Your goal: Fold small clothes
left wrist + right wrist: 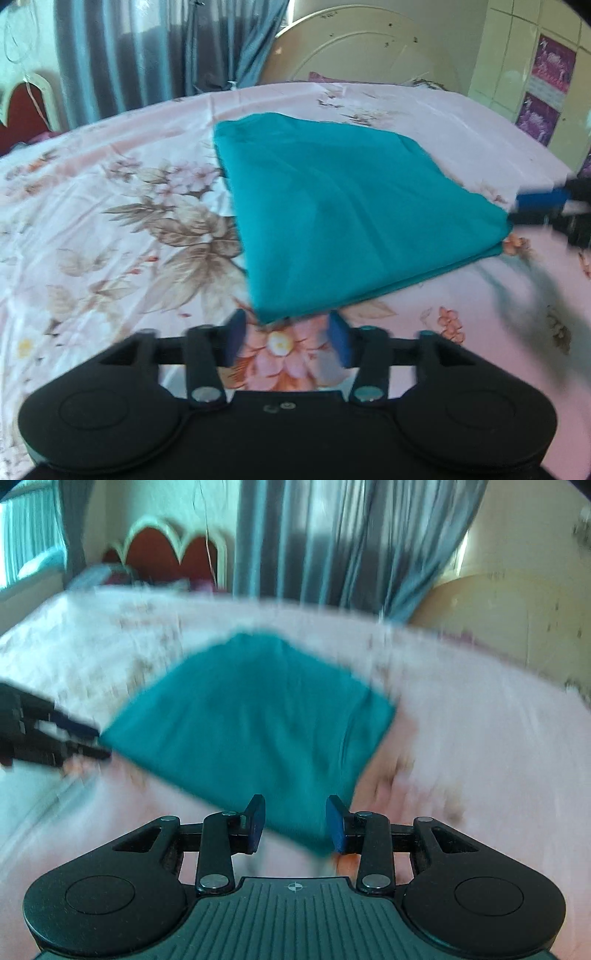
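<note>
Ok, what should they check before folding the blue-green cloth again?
1. Cloth lies flat on the bedsheet: ok, already folded into a neat layered shape.
2. Left gripper free: ok, jaws open, nothing between them, only the near corner just ahead.
3. Right gripper free: ok, jaws open over the cloth's near corner, pads not pressing it.
4. Both grippers at opposite corners: ok, each view shows the other gripper at the cloth's far side corner.
5. Edges lined up: cannot tell, the right view is blurred.
6. Space around the cloth: ok, bare bedsheet on all sides.
</note>
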`<action>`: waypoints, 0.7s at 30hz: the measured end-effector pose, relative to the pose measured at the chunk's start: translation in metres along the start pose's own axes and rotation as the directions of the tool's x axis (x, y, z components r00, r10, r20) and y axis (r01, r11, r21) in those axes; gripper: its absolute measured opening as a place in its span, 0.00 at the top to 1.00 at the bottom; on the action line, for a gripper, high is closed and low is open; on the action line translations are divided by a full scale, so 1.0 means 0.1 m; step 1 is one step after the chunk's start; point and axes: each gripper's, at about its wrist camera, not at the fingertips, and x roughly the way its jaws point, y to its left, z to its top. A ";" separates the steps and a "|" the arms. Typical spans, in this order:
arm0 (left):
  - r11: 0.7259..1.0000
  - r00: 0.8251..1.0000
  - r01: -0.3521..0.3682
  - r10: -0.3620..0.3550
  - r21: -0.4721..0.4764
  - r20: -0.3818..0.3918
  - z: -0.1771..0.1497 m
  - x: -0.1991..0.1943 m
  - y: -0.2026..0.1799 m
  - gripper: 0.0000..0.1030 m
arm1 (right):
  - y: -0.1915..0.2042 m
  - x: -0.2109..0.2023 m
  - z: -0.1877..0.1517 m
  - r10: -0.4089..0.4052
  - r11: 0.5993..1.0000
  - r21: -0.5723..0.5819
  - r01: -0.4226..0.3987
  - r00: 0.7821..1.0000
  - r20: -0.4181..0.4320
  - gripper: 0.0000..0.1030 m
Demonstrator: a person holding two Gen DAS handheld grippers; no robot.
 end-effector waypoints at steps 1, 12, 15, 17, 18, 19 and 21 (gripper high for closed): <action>1.000 1.000 -0.005 0.005 -0.002 0.000 -0.01 0.00 0.01 0.45 | -0.03 0.03 0.04 0.003 1.000 0.018 -0.003 1.000 0.014 0.64; 0.993 0.992 -0.118 0.118 -0.006 -0.049 -0.08 0.02 0.06 0.12 | -0.32 0.31 -0.07 -0.029 0.993 0.113 0.041 0.994 -0.104 0.84; 0.989 0.991 -0.136 0.135 -0.054 -0.020 -0.03 -0.04 0.13 0.11 | -0.66 0.24 -0.02 0.038 0.949 0.313 -0.023 0.998 -0.044 0.55; 0.987 0.994 -0.109 0.111 -0.118 0.014 0.06 -0.08 0.22 0.11 | -0.95 0.26 0.01 0.102 0.886 0.454 -0.091 0.995 -0.001 0.24; 0.984 0.995 -0.088 0.094 -0.154 0.033 0.12 -0.09 0.27 0.10 | -1.11 0.30 0.02 0.147 0.842 0.523 -0.133 0.989 0.014 0.24; 0.979 0.997 -0.053 0.062 -0.196 0.044 0.19 -0.07 0.33 0.10 | -1.25 0.36 0.05 0.193 0.795 0.583 -0.168 0.981 0.020 0.24; 0.959 0.998 0.040 -0.022 -0.281 0.066 0.35 0.01 0.44 0.12 | -1.47 0.52 0.11 0.249 0.738 0.641 -0.213 0.968 0.035 0.26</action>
